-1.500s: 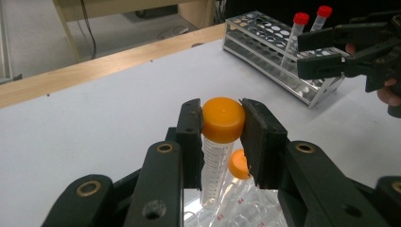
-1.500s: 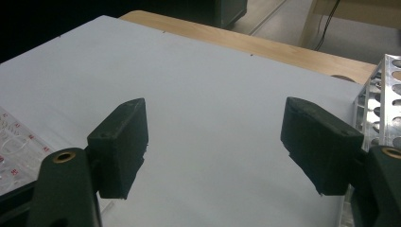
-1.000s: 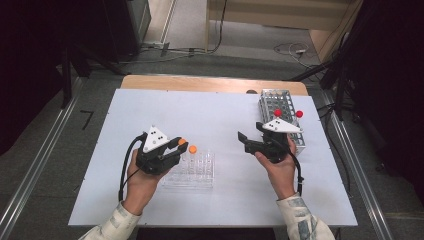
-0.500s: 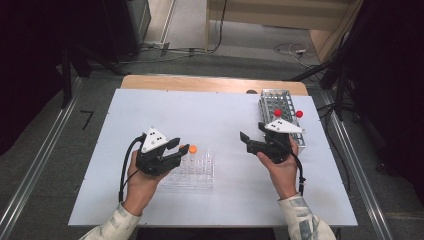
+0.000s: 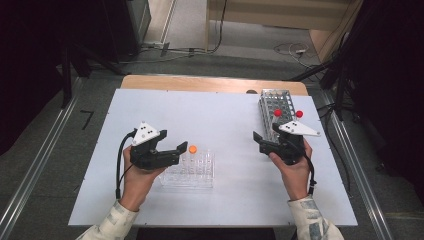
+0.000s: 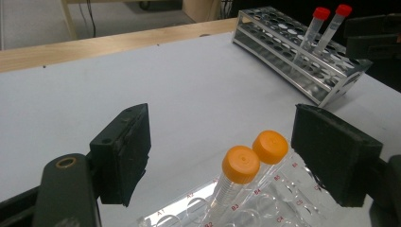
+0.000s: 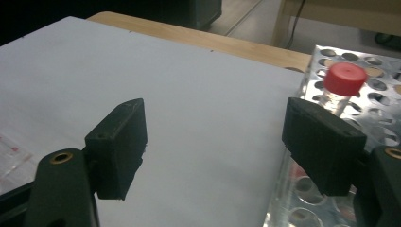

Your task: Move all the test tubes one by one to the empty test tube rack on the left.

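Note:
Two orange-capped tubes [image 6: 241,164] [image 6: 270,146] stand side by side in a clear plastic rack [image 5: 195,172] at the table's front middle. My left gripper [image 5: 176,152] [image 6: 224,123] is at the rack's left end. Its jaws have just been opening and now stand open on either side of the two tubes without touching them. From above, one orange cap [image 5: 192,148] shows just past the jaws. My right gripper [image 5: 260,142] [image 7: 215,118] is open and empty, beside a metal rack [image 5: 275,100] [image 7: 378,94] holding two red-capped tubes [image 5: 277,113] [image 5: 299,114].
The white table top [image 5: 215,115] is bare between the two racks. A wooden strip [image 5: 200,82] runs along its far edge. The metal rack sits near the right edge. In the right gripper view one red-capped tube [image 7: 347,78] rises just behind the right-hand jaw.
The left jaws have opened off the orange-capped tube they were shut on; it now stands in the clear rack. The right gripper has shifted a little right, toward the metal rack.

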{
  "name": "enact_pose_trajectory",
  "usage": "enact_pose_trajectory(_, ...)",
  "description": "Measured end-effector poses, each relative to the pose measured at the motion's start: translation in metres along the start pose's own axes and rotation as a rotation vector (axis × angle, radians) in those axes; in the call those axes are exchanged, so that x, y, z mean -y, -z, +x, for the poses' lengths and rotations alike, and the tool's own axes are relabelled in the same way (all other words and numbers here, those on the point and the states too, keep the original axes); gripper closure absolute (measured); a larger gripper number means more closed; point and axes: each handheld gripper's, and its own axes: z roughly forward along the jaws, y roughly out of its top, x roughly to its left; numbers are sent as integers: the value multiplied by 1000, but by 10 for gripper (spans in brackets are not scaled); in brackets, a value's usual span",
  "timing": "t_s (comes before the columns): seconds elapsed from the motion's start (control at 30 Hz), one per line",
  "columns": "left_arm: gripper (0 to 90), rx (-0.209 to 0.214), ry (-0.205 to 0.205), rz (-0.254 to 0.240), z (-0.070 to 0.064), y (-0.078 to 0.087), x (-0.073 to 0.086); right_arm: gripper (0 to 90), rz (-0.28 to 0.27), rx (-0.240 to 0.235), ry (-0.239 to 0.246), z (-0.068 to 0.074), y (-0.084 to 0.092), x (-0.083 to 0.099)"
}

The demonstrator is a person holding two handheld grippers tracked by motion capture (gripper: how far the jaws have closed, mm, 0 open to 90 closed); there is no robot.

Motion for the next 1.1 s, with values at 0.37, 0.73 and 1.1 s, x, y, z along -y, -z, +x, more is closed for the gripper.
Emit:
enact_pose_trajectory(0.37, 208, -6, -2, -4, 0, 0, 0, 228, -1, 117, -34, -23, -9, 3)
enact_pose_trajectory(0.73, 211, -9, 0, -4, 2, 2, 0, 409, 11, 190, -62, -38, -43, 8)
enact_pose_trajectory(1.1, 218, -8, -3, -3, 1, 1, 0, 670, 16, 227, -88, -47, -54, 11)
